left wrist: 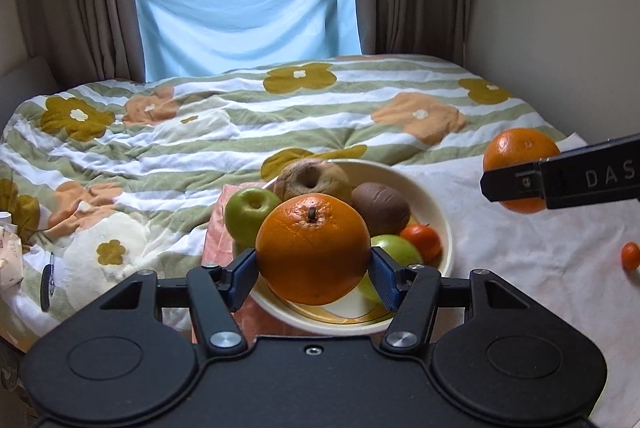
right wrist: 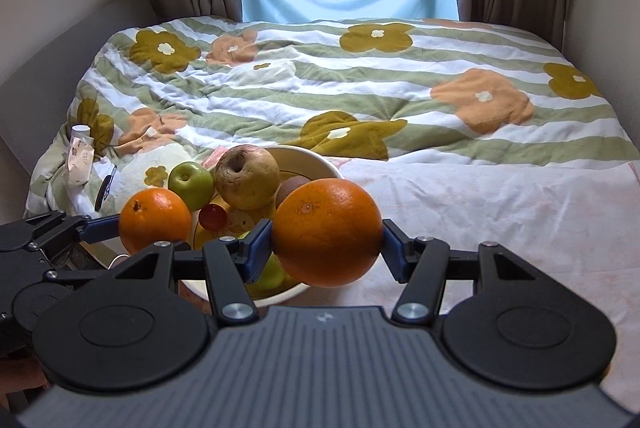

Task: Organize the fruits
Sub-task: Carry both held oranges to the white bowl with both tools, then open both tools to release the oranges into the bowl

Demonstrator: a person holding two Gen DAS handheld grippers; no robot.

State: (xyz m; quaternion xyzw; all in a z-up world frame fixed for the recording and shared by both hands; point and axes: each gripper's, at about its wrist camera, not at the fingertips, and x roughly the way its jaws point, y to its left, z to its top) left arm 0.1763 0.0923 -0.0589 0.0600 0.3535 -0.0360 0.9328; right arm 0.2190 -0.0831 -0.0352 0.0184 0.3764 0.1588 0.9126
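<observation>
Orange fills both views: we hold one orange (left wrist: 313, 248) clamped between the blue pads of our left tool (left wrist: 313, 270), and a second orange (right wrist: 327, 231) clamped the same way in our right tool (right wrist: 327, 248), each fruit pinched at its widest part and carried clear of the bed. The cream bowl (left wrist: 442, 224) sits on a pale cloth (left wrist: 540, 248) spread over the flowered quilt (left wrist: 200, 132), and it already carries a green apple (left wrist: 250, 214), a browned apple (left wrist: 312, 180), a kiwi (left wrist: 381, 208), a small tangerine (left wrist: 422, 240) and another green apple (left wrist: 396, 248). One small orange fruit (left wrist: 631, 256) lies alone on the cloth, well apart from the bowl. We judge the step in hand to be the carry: both oranges are lifted and neither is yet set down. The left orange hangs over the near side of the bowl; the right one is to the bowl's right, above the cloth. If the bowl is the target, the next move calls for lowering each fruit into a free gap without knocking the piled apples, then spreading the pads only once the fruit rests on something, since a round orange dropped on a heap could roll out. Both tools tilt downward and point towards the window end of the bed, roughly side by side, the left one low over the bowl.
</observation>
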